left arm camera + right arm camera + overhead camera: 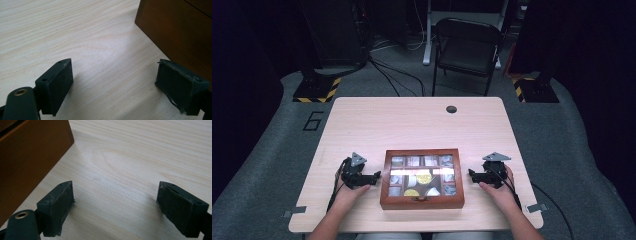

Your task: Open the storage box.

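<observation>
- Resting near the front edge of the desk [377, 120], a brown wooden box [422, 200] sits closed and square to the person, roughly centred between the two hands.
- Box lid: a glazed top in a wooden frame, with small packets visible beneath in compartments; contents are too small to identify. A small metal catch shows at the middle of the front wall.
- Left gripper [374, 176]: set just beside the box's left wall, apart from it. In the left gripper view the fingers [57, 83] stand wide apart with bare desk between them, grasping nothing; the box wall lies just behind the far one.
- Right gripper [472, 173]: set just beside the box's right wall, likewise apart. In the right gripper view its fingers [58, 206] are spread wide and empty over bare desk.
- Handling judgement: the box appears rigid and moderately heavy for its size; the finished wood looks smooth and likely slippery under the pads.
- Fragility: the glass panel is the weak point; pressure belongs on the wooden frame or side walls, never on the pane.
- Recommended hold: squeeze the two opposite side walls low down for a level lift, or take the front lip near the catch to raise the lid.
</observation>
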{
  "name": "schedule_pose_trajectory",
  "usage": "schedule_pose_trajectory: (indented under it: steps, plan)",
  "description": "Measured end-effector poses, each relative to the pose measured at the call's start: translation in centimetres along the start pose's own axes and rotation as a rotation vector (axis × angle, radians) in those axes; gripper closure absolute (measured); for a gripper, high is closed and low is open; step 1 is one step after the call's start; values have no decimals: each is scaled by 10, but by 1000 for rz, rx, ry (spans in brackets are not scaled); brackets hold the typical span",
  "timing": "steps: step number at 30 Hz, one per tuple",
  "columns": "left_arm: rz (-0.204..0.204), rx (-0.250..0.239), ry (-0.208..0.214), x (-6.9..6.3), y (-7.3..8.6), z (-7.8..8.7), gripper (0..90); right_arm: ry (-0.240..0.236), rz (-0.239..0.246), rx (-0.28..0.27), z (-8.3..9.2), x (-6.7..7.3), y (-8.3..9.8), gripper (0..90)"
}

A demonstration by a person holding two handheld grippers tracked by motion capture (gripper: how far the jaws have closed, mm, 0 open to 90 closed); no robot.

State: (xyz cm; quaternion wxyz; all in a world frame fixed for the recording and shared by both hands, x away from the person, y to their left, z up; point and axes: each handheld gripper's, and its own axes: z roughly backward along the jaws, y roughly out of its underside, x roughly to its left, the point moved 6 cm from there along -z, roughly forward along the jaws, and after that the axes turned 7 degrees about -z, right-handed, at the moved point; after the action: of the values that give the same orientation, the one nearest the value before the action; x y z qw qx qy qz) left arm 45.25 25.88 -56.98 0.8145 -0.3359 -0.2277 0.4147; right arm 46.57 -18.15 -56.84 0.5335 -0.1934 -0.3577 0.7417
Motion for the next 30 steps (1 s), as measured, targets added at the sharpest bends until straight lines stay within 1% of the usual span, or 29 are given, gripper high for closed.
schedule_pose_trajectory:
  steps: [20, 23, 25, 30]
  plan:
    - [2, 1, -4, 1, 0, 0, 148, 5, -8, 0, 0, 1, 1, 142]
    - [2, 0, -4, 1, 0, 0, 151, 0, 3, 5, 1, 0, 1, 145]
    - [3, -1, -3, 0, 0, 0, 153, -1, 1, 4, 1, 0, 1, 147]
    - [3, -6, -4, 1, 0, 0, 167, -1, 2, -3, 1, 0, 1, 179]
